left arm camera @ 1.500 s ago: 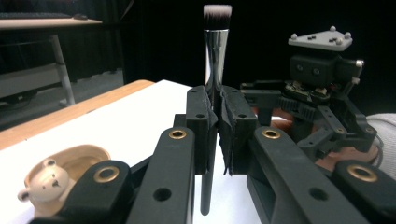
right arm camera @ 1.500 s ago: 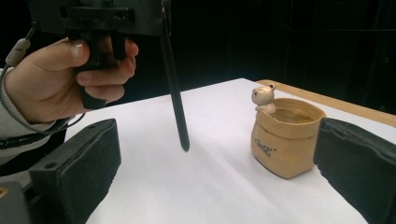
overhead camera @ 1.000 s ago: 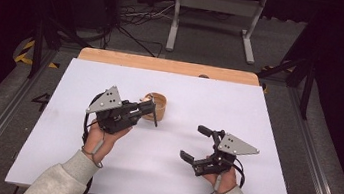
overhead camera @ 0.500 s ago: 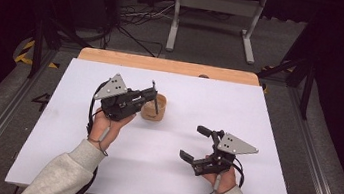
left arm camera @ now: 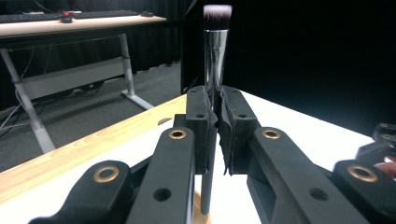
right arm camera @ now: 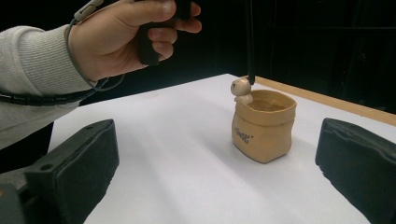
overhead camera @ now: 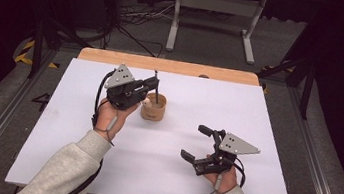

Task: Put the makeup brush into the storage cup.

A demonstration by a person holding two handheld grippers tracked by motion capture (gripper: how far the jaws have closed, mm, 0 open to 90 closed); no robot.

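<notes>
The left gripper [overhead camera: 154, 85], clamped on a makeup brush [left arm camera: 215, 51], holds it upright, bristles up, with the handle's lower end just above the rim of a tan bag-shaped holder [overhead camera: 153, 108] on the white table [overhead camera: 268, 119]. To the holder's right and nearer the person, the right gripper [overhead camera: 197, 143] rests apart from it, jaws spread wide around nothing.
</notes>
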